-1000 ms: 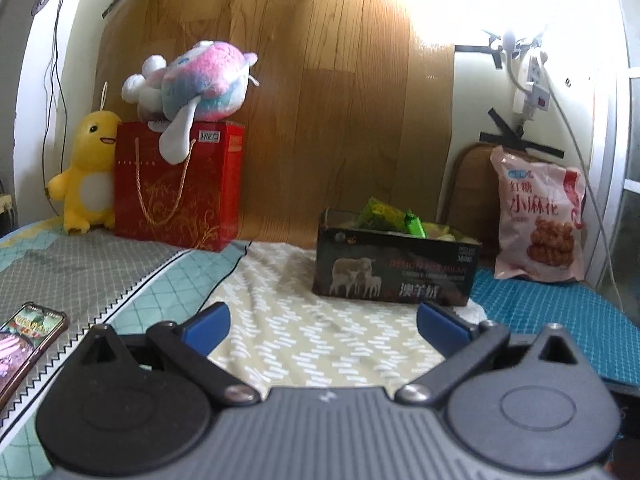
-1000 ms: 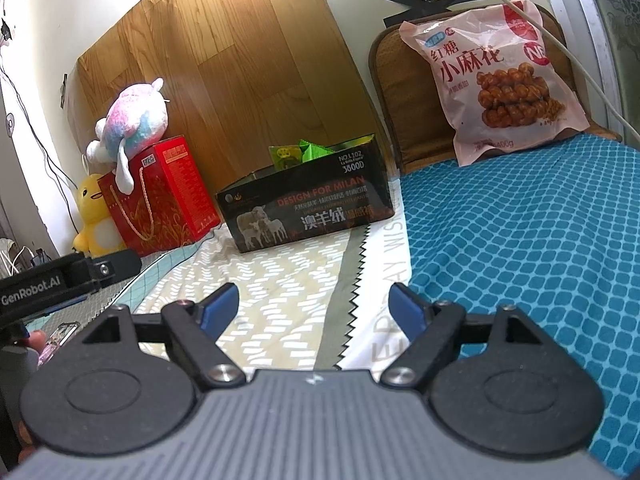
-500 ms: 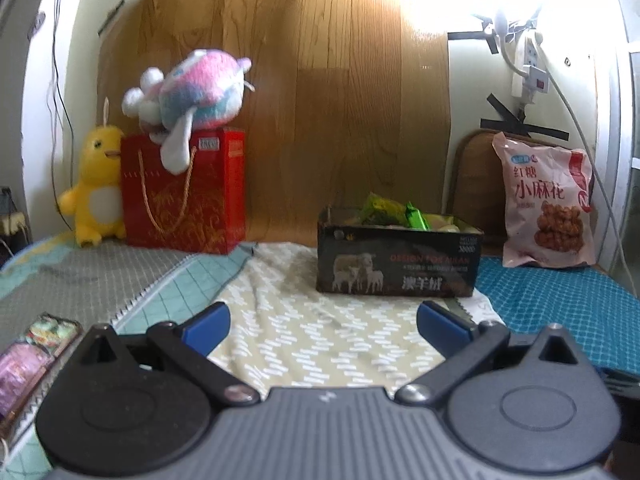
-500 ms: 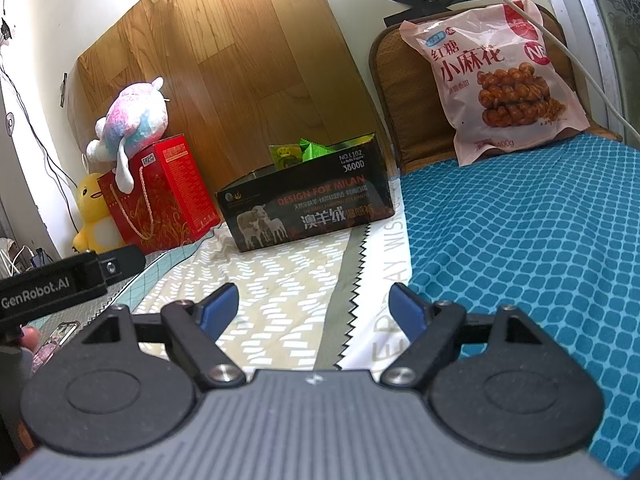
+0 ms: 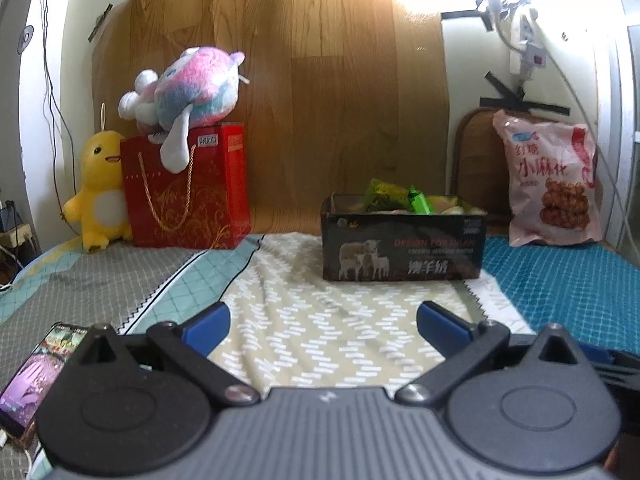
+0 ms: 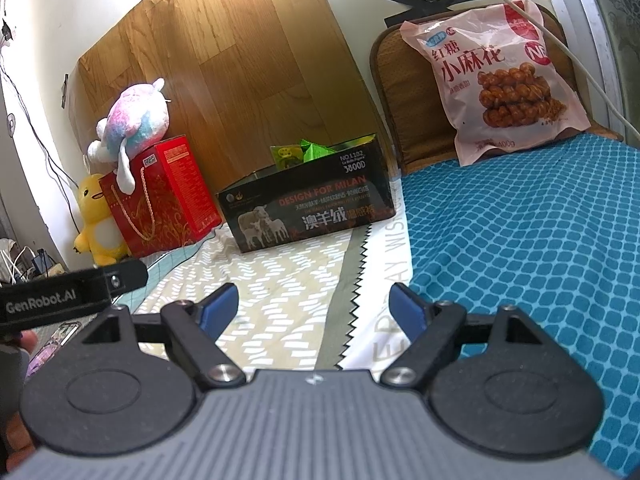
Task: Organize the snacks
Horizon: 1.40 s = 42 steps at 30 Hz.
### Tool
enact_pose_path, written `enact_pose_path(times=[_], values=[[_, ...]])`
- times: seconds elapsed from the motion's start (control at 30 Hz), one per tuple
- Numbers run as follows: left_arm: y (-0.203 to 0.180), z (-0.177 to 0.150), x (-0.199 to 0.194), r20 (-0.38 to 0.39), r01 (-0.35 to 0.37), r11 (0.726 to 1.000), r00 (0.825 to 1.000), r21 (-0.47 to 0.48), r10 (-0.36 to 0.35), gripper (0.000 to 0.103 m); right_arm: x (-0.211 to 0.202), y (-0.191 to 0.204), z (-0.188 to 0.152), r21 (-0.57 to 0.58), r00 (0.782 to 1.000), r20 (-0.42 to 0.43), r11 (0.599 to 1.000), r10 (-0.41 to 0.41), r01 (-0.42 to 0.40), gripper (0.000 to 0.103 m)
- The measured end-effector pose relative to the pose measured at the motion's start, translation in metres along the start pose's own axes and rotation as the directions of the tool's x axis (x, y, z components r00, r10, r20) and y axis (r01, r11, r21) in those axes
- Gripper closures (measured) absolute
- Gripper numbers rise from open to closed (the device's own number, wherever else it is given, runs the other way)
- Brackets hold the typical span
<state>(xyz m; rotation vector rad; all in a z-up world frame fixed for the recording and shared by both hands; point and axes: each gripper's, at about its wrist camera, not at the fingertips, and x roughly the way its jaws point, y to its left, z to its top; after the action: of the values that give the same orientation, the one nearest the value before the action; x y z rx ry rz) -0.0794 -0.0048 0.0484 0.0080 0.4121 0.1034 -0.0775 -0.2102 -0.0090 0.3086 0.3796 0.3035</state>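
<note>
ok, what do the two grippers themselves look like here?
Both match: the left gripper and right gripper have blue finger pads on black linkage arms with silver pivot screws, two round black discs and a ribbed grey body. The left one's black side bar reads GenRobot.AI in white, seen from the right wrist.

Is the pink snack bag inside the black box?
No, the pink bag leans upright against the brown cushion, well apart from the box.

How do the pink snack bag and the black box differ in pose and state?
The pink snack bag stands propped against a brown cushion; the black box sits flat on the patterned sheet. The bag looks sealed, while the box is open-topped with green packets sticking out. Both sit untouched, away from the grippers.
</note>
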Motion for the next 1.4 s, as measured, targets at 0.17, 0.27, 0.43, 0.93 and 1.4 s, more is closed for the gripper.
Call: enact_pose_path(times=[0.17, 0.27, 0.43, 0.93, 1.4], values=[[0.006, 0.0, 0.009, -0.043, -0.036, 0.999, 0.998, 0.009, 0.036, 0.0, -0.001, 0.0, 0.0, 0.004, 1.0, 0.004, 1.0, -0.001, 0.001, 0.019], [0.009, -0.001, 0.013, -0.06, -0.056, 0.998, 0.997, 0.013, 0.057, 0.0, -0.001, -0.001, 0.0, 0.005, 1.0, 0.003, 1.0, 0.001, -0.001, 0.019], [0.01, -0.003, 0.018, -0.08, -0.07, 0.997, 0.994, 0.021, 0.072, 0.0, -0.002, 0.0, 0.0, 0.006, 1.0, 0.005, 1.0, 0.0, -0.001, 0.019], [0.009, -0.011, 0.037, -0.158, -0.054, 0.997, 0.985, 0.062, 0.064, 0.0, -0.002, -0.001, 0.001, 0.007, 1.0, 0.006, 1.0, 0.0, 0.0, 0.018], [0.009, -0.012, 0.039, -0.171, -0.012, 0.997, 0.985, 0.071, 0.024, 0.0, -0.003, 0.0, 0.001, 0.009, 1.0, 0.007, 1.0, -0.001, 0.001, 0.018]])
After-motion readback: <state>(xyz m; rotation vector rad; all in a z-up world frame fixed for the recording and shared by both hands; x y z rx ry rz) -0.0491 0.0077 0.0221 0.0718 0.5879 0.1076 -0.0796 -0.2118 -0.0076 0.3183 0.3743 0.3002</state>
